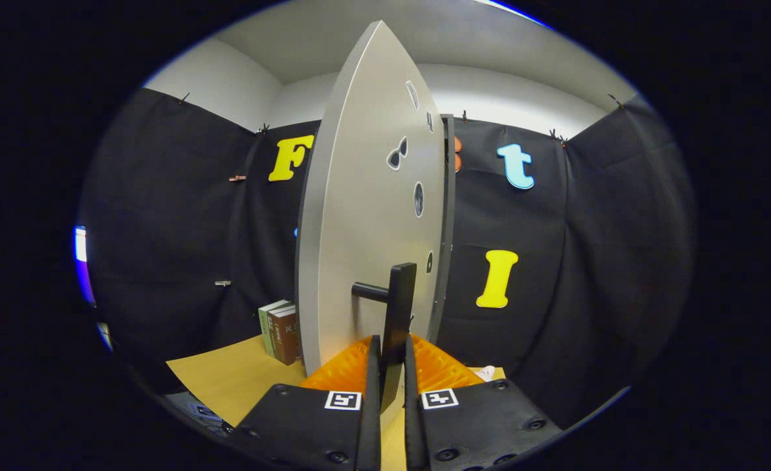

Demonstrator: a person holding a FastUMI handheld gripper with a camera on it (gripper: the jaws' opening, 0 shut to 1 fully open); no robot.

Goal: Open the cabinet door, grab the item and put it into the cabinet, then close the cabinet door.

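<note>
Your gripper is clamped on the cabinet door's handle: both fingers press on the lower end of the dark upright bar, one from each side. A short post joins that bar to the grey cabinet door, which stands just ahead of your fingers, swung partly out so you see its face at a steep slant. Several small stickers dot the upper part of that face. The cabinet's dark front edge shows just behind the door. Beside the door's lower corner, two books stand upright on the tan tabletop. Which item is meant for the cabinet you cannot tell from here.
</note>
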